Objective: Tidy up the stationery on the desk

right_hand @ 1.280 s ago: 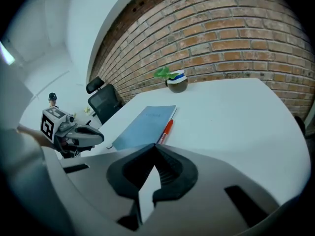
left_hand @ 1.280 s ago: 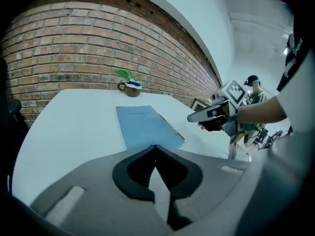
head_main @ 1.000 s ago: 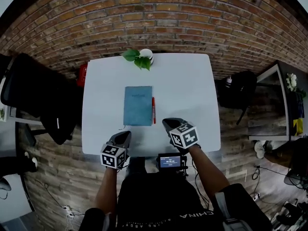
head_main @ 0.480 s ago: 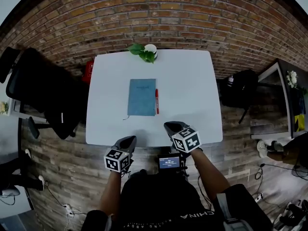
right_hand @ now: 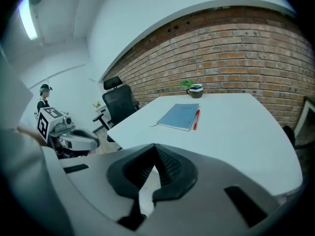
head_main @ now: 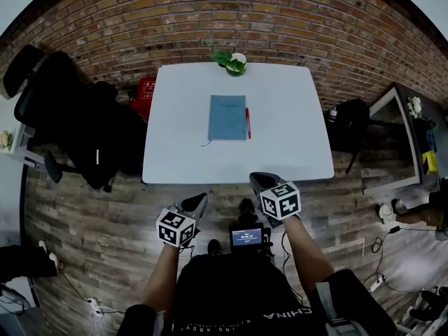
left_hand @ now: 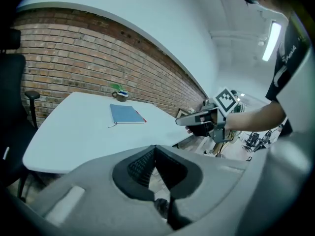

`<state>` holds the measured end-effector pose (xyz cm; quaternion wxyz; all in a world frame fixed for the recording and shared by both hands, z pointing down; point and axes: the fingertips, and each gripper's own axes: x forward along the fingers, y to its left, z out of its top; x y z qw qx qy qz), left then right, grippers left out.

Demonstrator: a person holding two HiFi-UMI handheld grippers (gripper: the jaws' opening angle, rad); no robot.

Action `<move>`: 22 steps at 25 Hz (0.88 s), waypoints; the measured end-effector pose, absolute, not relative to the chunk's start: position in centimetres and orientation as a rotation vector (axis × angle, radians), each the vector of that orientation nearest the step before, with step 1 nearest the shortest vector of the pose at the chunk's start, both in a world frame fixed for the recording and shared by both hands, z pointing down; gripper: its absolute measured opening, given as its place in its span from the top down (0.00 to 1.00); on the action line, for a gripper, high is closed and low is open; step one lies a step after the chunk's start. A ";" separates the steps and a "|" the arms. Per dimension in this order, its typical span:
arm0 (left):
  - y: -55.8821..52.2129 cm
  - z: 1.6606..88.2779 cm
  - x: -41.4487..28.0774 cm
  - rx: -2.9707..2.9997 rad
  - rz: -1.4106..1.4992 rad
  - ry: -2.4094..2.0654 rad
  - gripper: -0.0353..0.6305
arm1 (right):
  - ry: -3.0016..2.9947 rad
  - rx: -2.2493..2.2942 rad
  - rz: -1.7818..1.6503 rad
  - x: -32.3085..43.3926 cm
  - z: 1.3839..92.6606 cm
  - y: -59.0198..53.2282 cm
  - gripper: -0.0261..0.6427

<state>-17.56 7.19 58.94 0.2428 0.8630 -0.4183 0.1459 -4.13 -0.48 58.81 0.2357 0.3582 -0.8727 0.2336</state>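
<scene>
Flat blue notebook (head_main: pixel 227 117), slim red pen (head_main: pixel 247 122) alongside, on smooth white square desk (head_main: pixel 287 149). Left gripper (head_main: pixel 199 200) and right gripper (head_main: pixel 258 180): ribbed dark jaws pressed together, nothing between.

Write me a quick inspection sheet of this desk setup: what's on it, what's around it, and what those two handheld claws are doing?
Surface: white table, mostly bare.
Job's things: blue notebook lying closed near the middle; red pen alongside its right edge.
Clutter: small potted plant at the table's far edge; nothing else seen on the table.
Grippers: left gripper and right gripper both shut and empty, held short of the table's near edge.
Cables: loose cables on the floor at the right, none on the table.
Surroundings: brick wall, black office chair at the left, wooden floor.
</scene>
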 end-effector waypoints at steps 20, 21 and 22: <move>17.7 57.4 -13.6 2.448 0.352 -1.120 0.93 | -2.362 1.054 0.461 -2.5 55.4 13.3 0.95; 17.6 57.2 -13.2 2.458 0.360 -1.123 0.93 | -2.367 1.057 0.456 -2.2 55.2 13.2 0.95; 17.3 57.0 -12.8 2.467 0.367 -1.129 0.93 | -2.370 1.058 0.450 -1.9 55.0 13.1 0.95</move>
